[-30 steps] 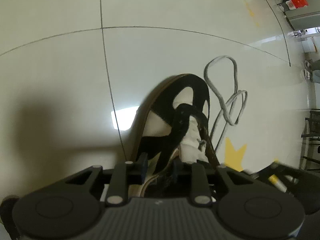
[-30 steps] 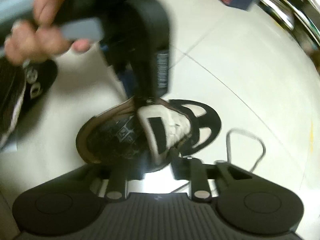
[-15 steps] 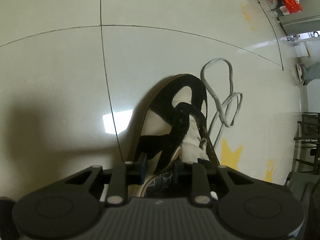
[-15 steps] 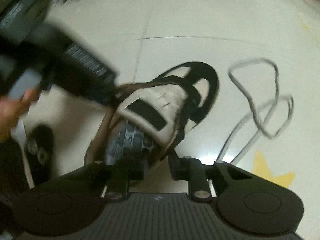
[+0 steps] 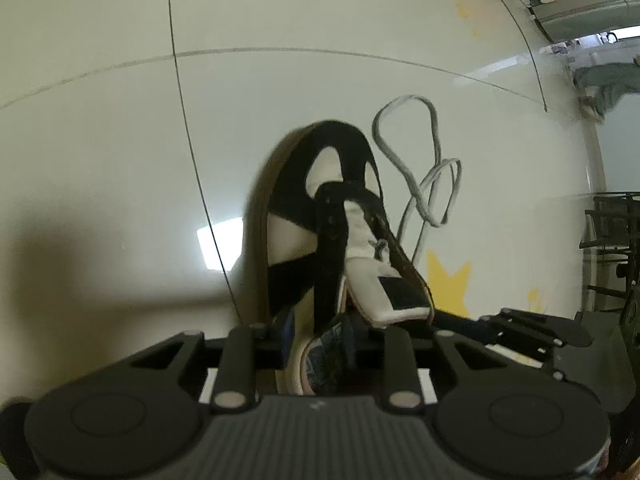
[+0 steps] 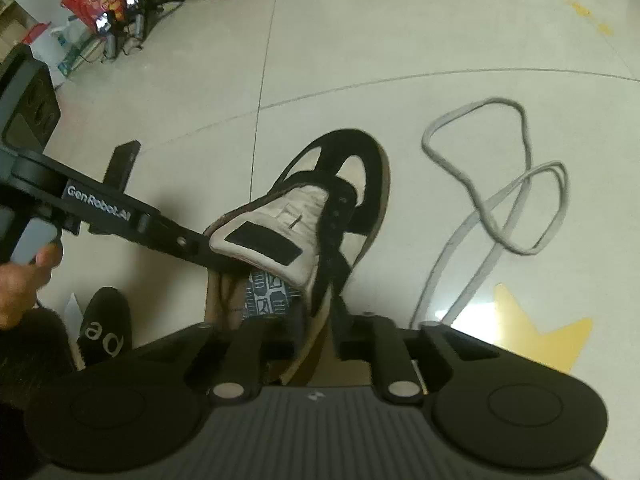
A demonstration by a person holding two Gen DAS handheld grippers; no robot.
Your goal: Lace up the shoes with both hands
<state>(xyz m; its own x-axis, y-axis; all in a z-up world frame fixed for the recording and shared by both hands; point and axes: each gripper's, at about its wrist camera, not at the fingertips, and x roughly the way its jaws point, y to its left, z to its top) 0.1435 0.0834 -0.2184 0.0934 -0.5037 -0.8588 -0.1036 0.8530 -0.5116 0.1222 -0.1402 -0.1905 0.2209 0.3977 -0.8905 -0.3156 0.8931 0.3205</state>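
Left wrist view: one black-and-white shoe (image 5: pixel 320 216) lies tipped on its side on the pale tiled floor (image 5: pixel 100 140), toe pointing away. The left gripper (image 5: pixel 318 332) has its two fingers clamped on the shoe's collar wall, jaws easing open slightly though the pads press on it. One grey shoelace (image 5: pixel 424 172) lies loose in loops on the floor just right of the shoe, unthreaded. One yellow star sticker (image 5: pixel 448 284) marks the floor beside the heel. In the right wrist view, the right gripper (image 6: pixel 310 342) straddles the other collar edge, jaws opening; whether its pads grip, I cannot tell. One second shoe (image 6: pixel 106 328), black, sits at lower left.
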